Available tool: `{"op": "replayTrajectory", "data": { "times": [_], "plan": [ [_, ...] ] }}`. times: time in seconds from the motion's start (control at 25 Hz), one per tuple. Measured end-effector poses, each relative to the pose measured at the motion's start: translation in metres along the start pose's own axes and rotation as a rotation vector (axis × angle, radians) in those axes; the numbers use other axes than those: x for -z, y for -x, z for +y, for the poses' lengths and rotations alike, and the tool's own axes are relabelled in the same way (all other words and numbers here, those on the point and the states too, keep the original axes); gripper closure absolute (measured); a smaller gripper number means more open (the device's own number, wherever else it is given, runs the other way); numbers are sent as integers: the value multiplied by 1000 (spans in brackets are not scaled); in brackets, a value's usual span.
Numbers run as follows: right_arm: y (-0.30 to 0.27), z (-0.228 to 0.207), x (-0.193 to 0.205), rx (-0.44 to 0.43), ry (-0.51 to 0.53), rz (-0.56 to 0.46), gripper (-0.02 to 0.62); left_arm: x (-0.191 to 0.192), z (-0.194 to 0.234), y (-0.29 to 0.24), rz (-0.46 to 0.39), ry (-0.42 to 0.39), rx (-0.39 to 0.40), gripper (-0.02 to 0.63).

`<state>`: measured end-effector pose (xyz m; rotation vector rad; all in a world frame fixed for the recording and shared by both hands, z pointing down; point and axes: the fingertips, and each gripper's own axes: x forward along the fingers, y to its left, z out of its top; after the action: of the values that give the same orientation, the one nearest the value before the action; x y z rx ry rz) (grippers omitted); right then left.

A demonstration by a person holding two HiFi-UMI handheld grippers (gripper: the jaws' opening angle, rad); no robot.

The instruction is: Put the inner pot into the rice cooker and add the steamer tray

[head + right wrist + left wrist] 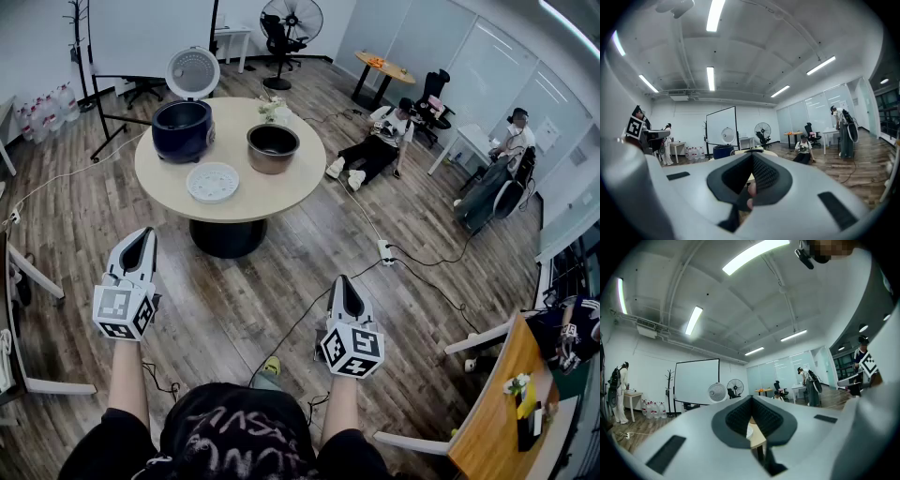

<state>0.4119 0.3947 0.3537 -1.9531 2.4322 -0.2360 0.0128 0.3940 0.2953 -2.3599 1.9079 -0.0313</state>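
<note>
On the round beige table stand a dark blue rice cooker with its white lid raised, a brown inner pot to its right, and a white steamer tray in front. My left gripper and right gripper are held level over the wood floor, well short of the table. Both are shut with nothing between the jaws. The left gripper view shows the left gripper with its pads meeting. In the right gripper view the cooker shows beyond the right gripper.
A power strip and cables run across the floor right of the table. A person sits on the floor beyond it. A wooden desk stands at the lower right, chair frames at the left, a fan behind.
</note>
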Motion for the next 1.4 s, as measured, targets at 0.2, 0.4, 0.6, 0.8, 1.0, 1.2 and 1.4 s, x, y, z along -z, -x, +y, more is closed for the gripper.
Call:
{"op": "replayTrajectory", "data": {
  "times": [0.2,0.4,0.6,0.8,1.0,1.2,1.4],
  "plan": [
    [-11,-8,4,-1,-1,5,592,6,-7,-10,0,-2,-4,597],
    [-21,-10,4,-8,7,8,592,8,-10,-21,5,4,-7,597],
    [-31,-4,-6,-37,19,-19,591,10,-9,-27,5,20,-17,597],
    [-37,-6,-3,-44,13,-16,591,16,-15,-30,12,23,-17,597],
    [-43,1,-4,-77,-9,-24,524,18,-9,-32,23,29,-21,577],
    [-49,6,-5,-113,-21,-21,366,21,-15,-40,44,41,14,442],
    [-51,3,-1,-128,-31,-10,277,31,-22,-44,68,49,34,336]
  ]
}}
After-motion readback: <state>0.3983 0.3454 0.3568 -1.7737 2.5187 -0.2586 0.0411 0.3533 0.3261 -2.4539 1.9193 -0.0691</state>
